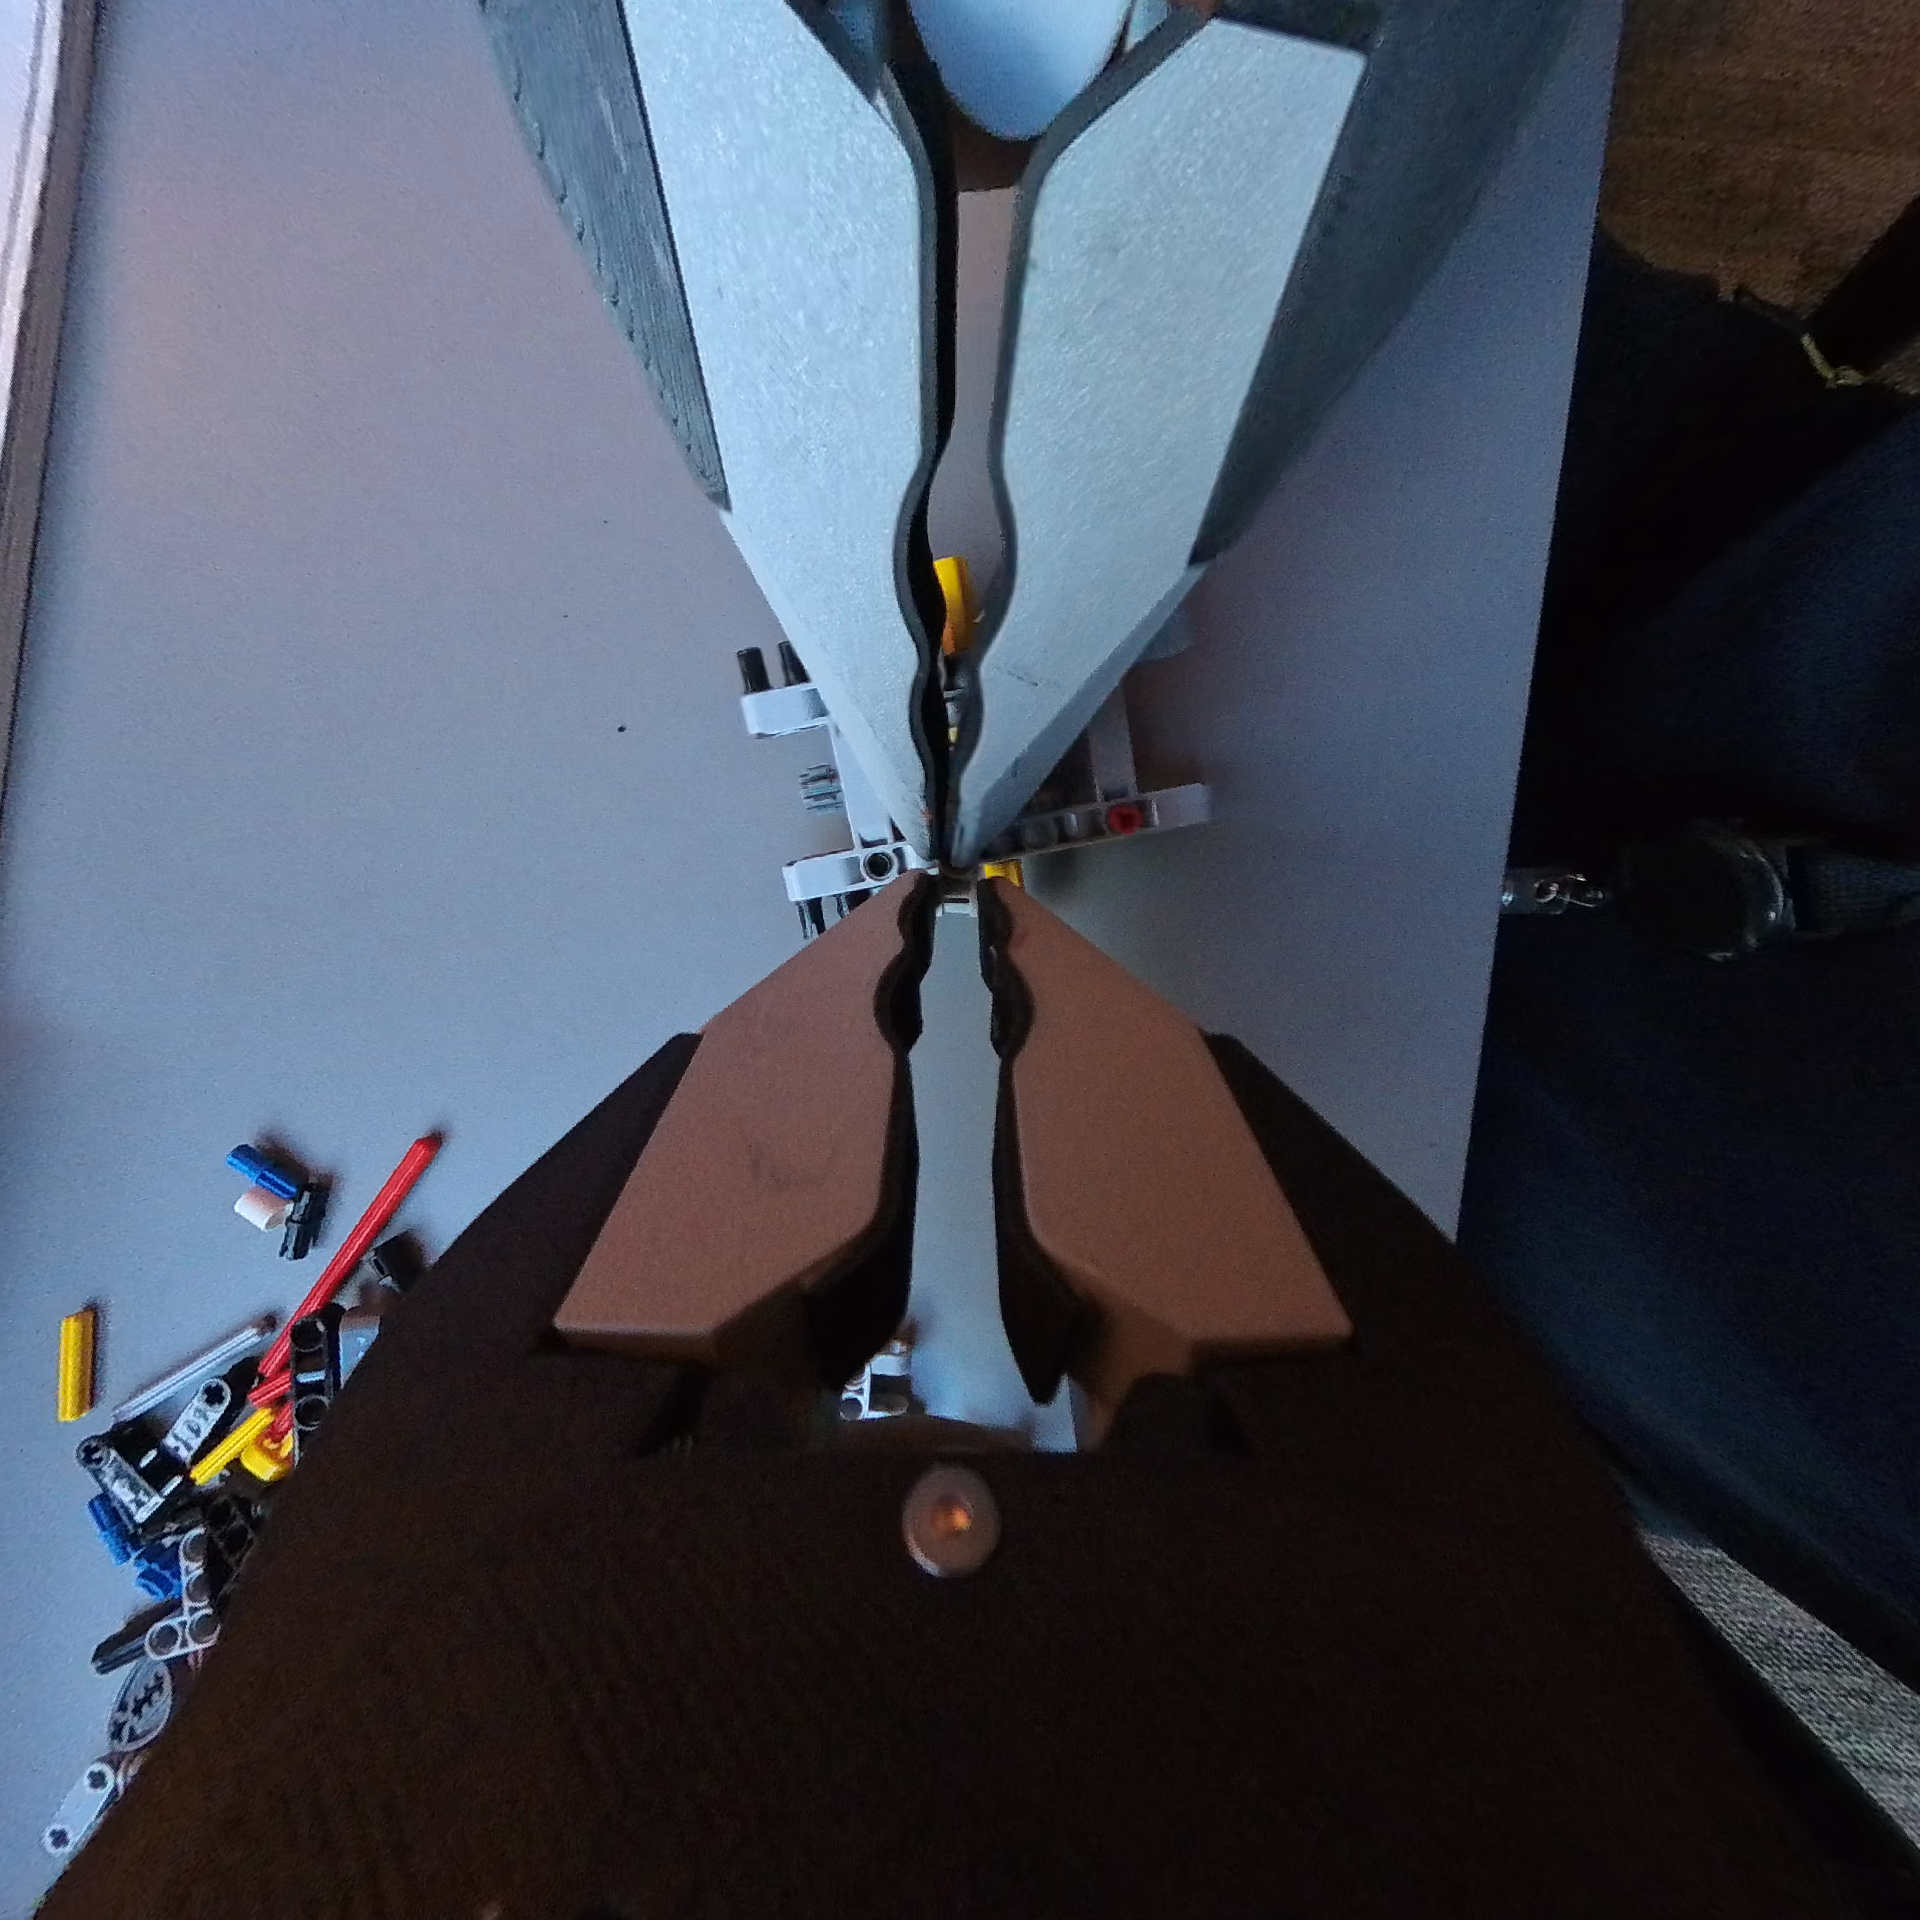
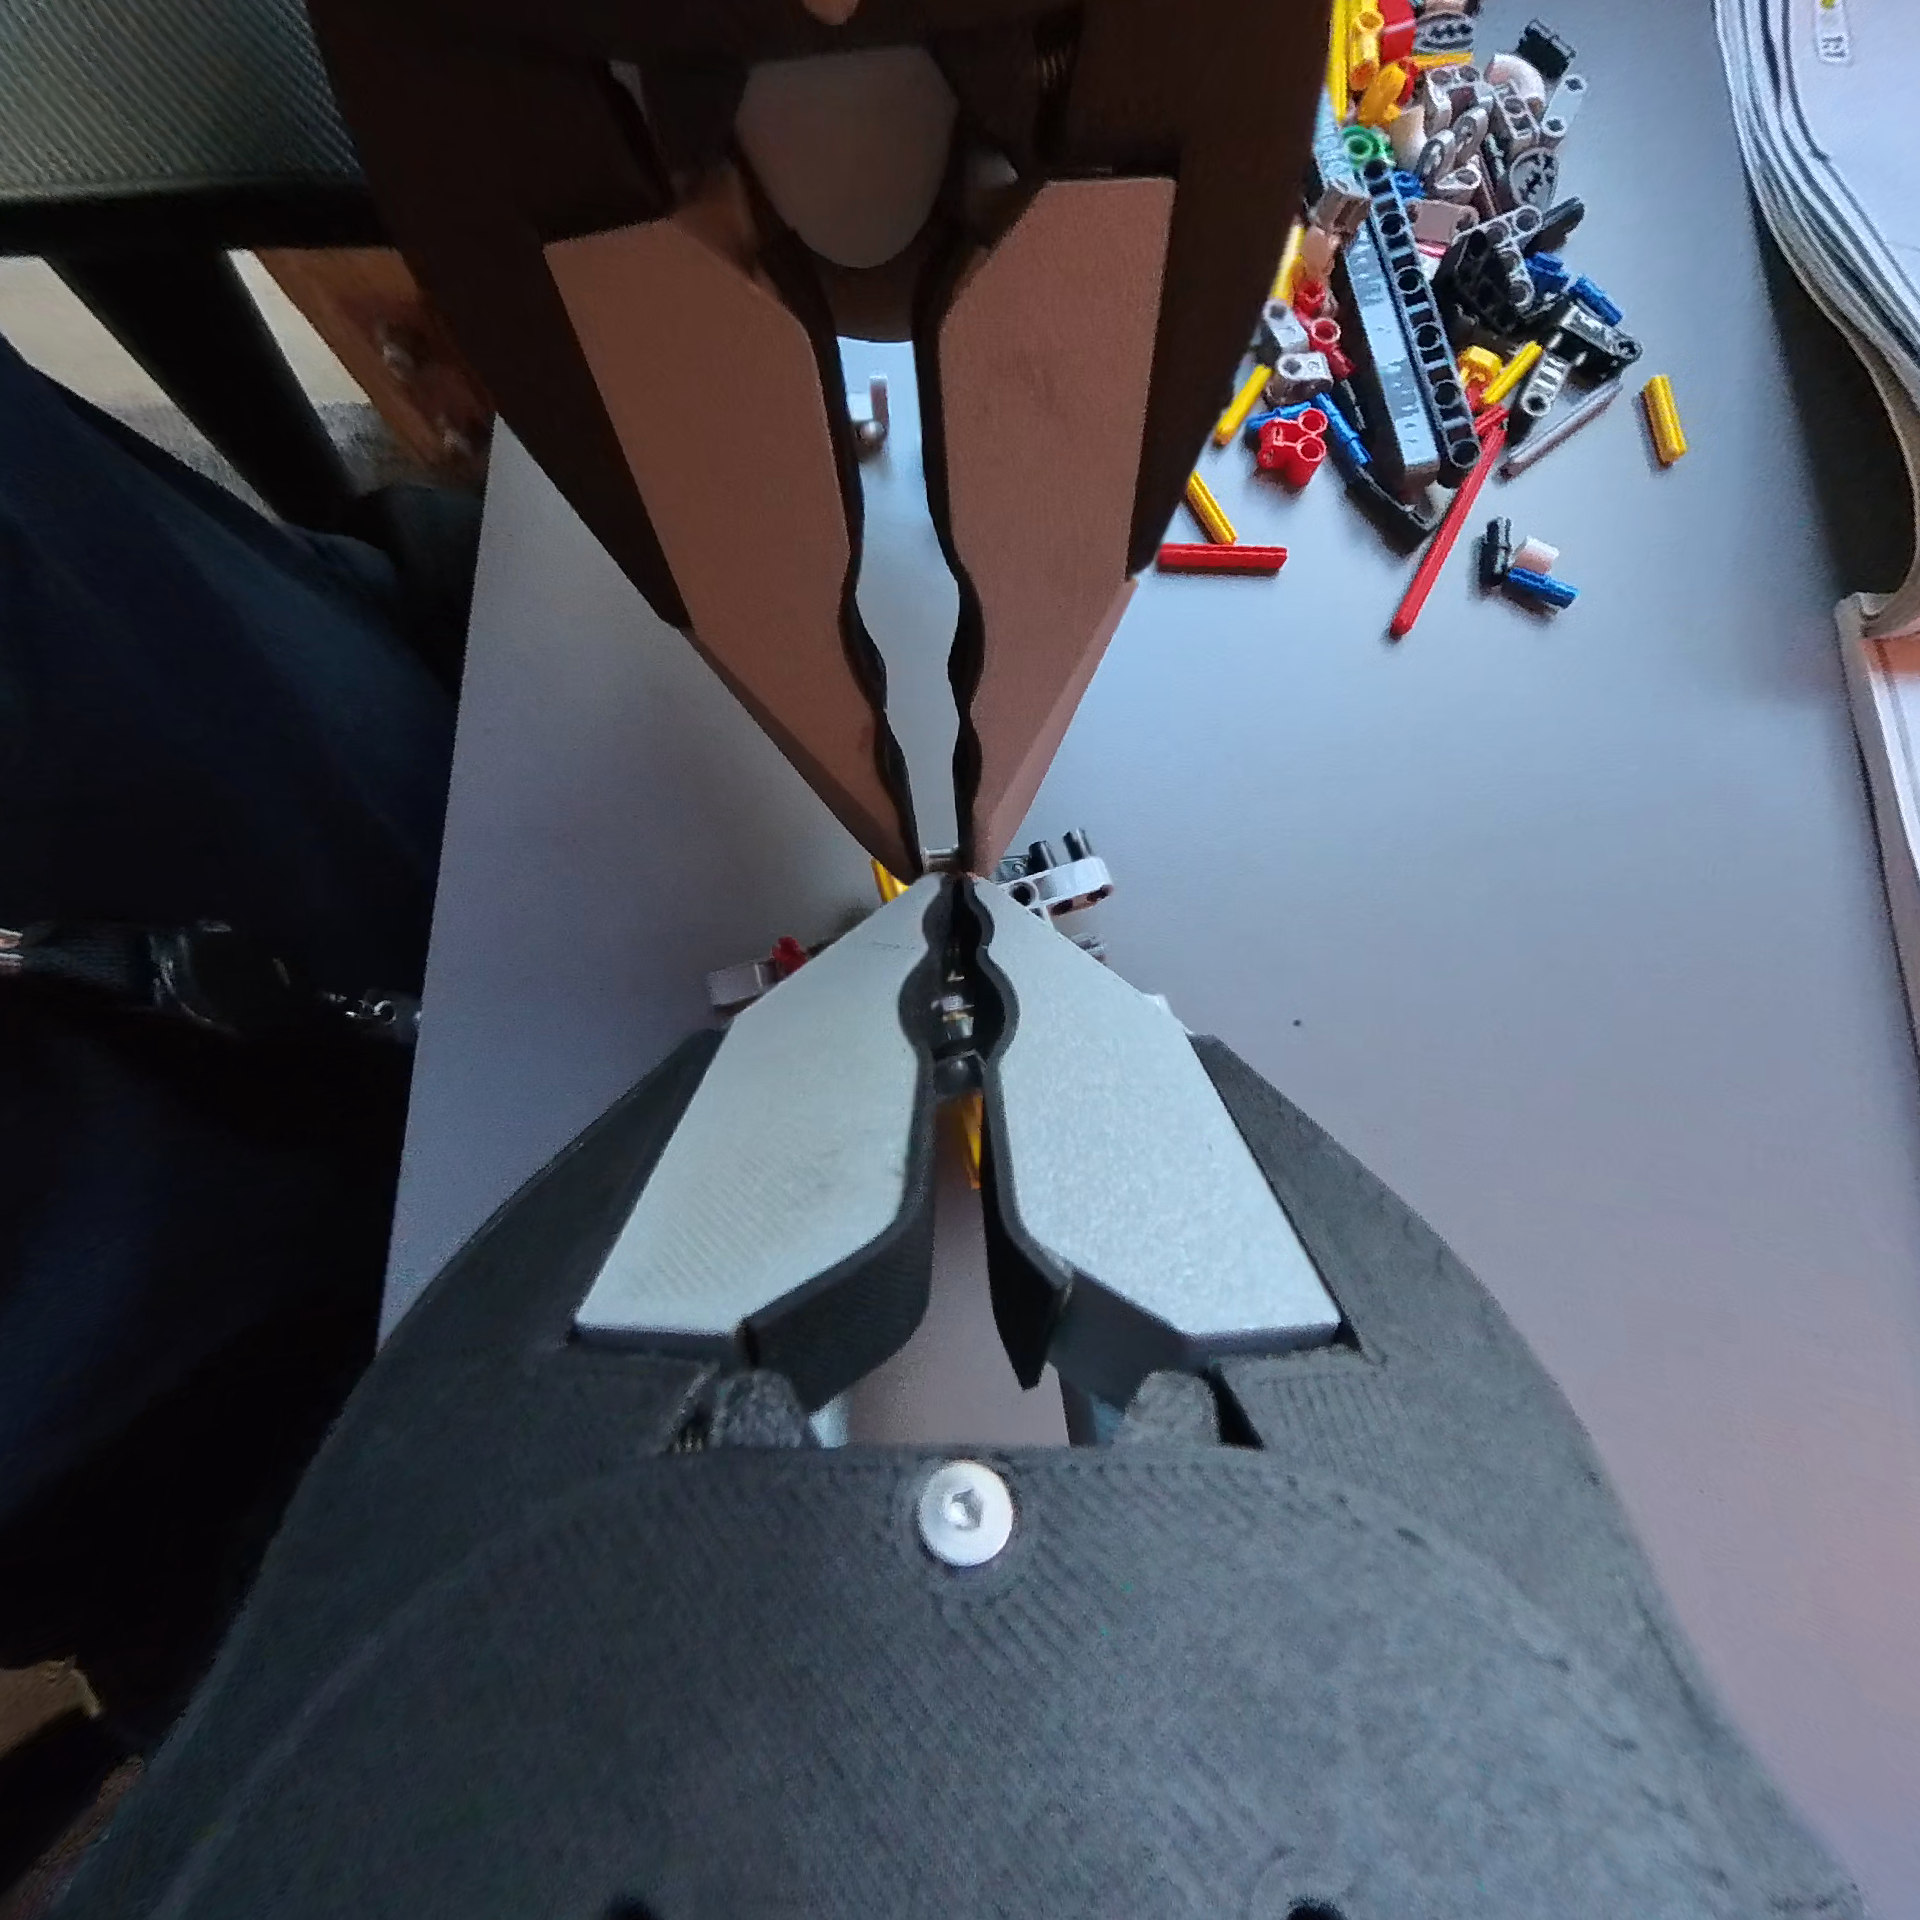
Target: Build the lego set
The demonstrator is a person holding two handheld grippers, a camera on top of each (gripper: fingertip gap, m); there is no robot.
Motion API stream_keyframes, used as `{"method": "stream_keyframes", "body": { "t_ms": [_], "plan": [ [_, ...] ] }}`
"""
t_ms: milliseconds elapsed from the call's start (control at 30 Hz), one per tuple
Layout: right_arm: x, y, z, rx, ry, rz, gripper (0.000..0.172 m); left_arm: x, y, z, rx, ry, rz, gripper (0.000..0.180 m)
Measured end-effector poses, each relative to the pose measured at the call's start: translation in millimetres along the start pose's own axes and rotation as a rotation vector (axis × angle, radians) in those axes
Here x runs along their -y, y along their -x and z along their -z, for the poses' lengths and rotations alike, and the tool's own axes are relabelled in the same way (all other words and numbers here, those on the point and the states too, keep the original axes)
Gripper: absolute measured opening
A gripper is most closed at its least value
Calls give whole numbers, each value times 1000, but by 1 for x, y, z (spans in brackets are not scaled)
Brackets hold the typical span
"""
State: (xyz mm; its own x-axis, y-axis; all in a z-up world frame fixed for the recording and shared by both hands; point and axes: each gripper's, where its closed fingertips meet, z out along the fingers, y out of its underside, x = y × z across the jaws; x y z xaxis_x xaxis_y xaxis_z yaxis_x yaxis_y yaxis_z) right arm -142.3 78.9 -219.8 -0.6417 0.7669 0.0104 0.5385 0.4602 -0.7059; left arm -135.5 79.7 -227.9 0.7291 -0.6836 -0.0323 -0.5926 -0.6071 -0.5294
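Left wrist view: left gripper (image 1: 954,896), brown-fingered, narrowed to a slim slit and pinching a small grey piece (image 1: 956,904) at the very tips. A fingertip hold, probably because so small a part leaves no room for a deeper one. Right gripper (image 1: 940,852), grey-fingered, coming in from the opposite side, pressed together, its point almost touching the pinched piece. Directly beneath the meeting tips, a light grey beam frame (image 1: 862,864) on the counter (image 1: 364,727), with black pins (image 1: 764,665) at its far end, a red pin (image 1: 1120,818) in one arm and a yellow part (image 1: 1003,871) just beside the tips. Loose parts (image 1: 208,1455) heaped well apart, at the counter's corner.

Right wrist view: right gripper (image 2: 951,885) with tips closed on each other; nothing plainly held, only frame parts showing through the wavy gap farther back. Left gripper (image 2: 940,857) nose to nose with it, clamped on the grey piece (image 2: 938,856). Frame (image 2: 1070,883) half hidden under the grey fingers, near the counter's (image 2: 1455,935) edge. Parts heap (image 2: 1455,260) far off, beside a paper stack (image 2: 1829,156).
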Motion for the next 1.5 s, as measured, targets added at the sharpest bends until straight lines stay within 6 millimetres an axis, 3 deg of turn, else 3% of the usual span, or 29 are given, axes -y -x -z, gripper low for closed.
{"method": "stream_keyframes", "body": {
  "t_ms": [200, 800, 867, 1500],
  "plan": [
    [-2, 0, 0, -6, 98, 105, 0, 3, -2, -1, -16, -8, 10, 5],
    [-5, 4, 2, 52, 175, 147, 0, 6, -4, -2, -24, -44, 30, 5],
    [-4, 1, 3, 48, 188, 147, 7, 6, -4, -2, -24, -46, 31, 6],
    [-11, 3, 1, 82, 241, 185, 2, 5, -1, -4, -26, -92, 71, 5]
  ]
}}
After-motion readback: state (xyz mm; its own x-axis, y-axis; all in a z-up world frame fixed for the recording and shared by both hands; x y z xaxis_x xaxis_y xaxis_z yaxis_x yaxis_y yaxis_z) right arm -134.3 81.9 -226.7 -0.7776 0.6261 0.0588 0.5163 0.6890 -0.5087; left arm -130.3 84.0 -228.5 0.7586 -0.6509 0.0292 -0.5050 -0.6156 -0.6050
